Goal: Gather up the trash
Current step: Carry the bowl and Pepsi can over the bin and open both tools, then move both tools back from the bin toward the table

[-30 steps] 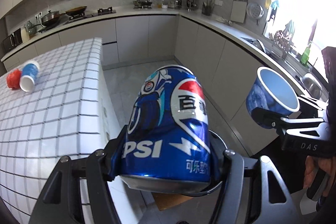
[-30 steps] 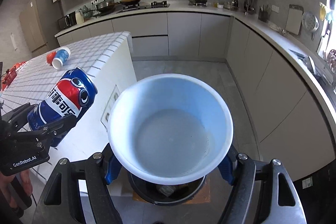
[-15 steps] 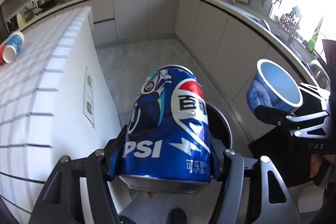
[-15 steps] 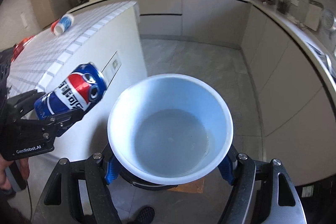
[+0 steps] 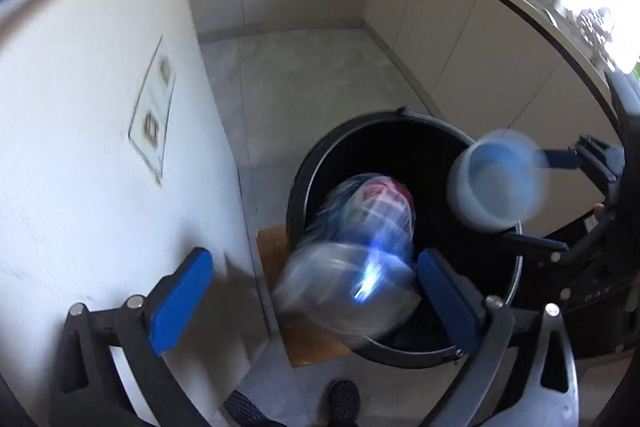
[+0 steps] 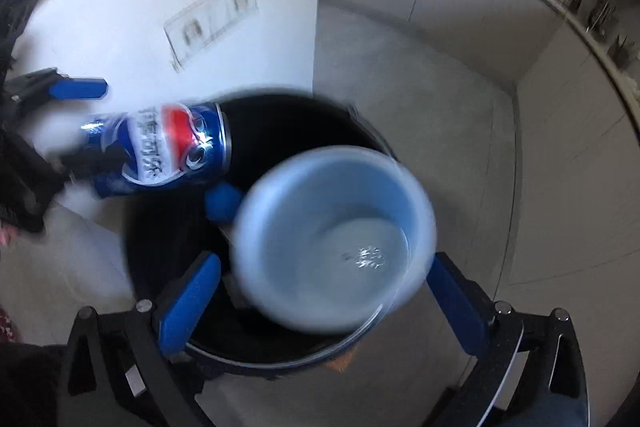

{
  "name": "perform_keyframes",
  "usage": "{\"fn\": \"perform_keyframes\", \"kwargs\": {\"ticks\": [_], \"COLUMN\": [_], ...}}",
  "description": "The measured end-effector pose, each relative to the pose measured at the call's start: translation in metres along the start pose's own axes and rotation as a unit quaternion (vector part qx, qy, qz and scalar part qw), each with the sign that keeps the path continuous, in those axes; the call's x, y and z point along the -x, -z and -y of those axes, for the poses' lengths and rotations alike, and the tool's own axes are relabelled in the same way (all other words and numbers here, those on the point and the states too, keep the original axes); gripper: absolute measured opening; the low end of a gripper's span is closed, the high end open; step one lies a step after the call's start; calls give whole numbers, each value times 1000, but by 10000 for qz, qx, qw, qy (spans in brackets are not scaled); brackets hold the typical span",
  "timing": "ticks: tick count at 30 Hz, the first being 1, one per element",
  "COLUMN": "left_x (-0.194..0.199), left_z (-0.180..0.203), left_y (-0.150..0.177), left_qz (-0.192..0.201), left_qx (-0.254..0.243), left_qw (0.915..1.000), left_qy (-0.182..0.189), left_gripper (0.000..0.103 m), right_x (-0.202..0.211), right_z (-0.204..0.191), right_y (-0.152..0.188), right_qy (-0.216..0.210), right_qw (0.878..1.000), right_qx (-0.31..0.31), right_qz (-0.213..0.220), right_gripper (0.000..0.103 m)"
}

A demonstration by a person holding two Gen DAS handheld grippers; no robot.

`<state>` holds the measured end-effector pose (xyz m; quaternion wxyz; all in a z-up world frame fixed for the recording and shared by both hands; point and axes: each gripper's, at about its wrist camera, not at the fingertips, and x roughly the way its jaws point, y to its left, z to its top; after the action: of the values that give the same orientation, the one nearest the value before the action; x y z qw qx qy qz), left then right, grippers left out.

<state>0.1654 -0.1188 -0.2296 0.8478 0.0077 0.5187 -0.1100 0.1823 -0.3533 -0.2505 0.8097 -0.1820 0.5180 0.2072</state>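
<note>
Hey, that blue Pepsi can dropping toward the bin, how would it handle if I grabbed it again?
The Pepsi can is glossy metal, so probably slippery between pads. It is a cylinder, so it would likely roll if it missed the black bin. Weight: cannot tell.

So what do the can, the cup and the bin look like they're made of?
Can: thin metal, probably aluminium, with glossy blue, red and white print that catches glints.
Cup: pale blue inside with a thin rim, likely coated paper or plastic; blur leaves it open.
Bin: black, smooth round wall with a dull sheen, plastic or painted metal.
</note>
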Motion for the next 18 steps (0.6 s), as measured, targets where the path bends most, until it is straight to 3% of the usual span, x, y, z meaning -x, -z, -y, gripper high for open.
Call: {"fn": "perform_keyframes", "kwargs": {"ticks": [9, 18], "left_x": [4, 38], "left_z": [14, 22], "left_y": [11, -5], "left_qz": [-50, 242], "left_qx": [90, 45], "left_qw": [9997, 9993], "left_qy": [-215, -288], "left_gripper": [103, 103], "right_x": [7, 42], "right_z": [10, 13], "right_y": [9, -2], "right_qy": [118, 337], "right_qw": [9992, 9960], "right_qx": [-317, -664], "right_qz": [198, 494], "right_gripper": [103, 103]}}
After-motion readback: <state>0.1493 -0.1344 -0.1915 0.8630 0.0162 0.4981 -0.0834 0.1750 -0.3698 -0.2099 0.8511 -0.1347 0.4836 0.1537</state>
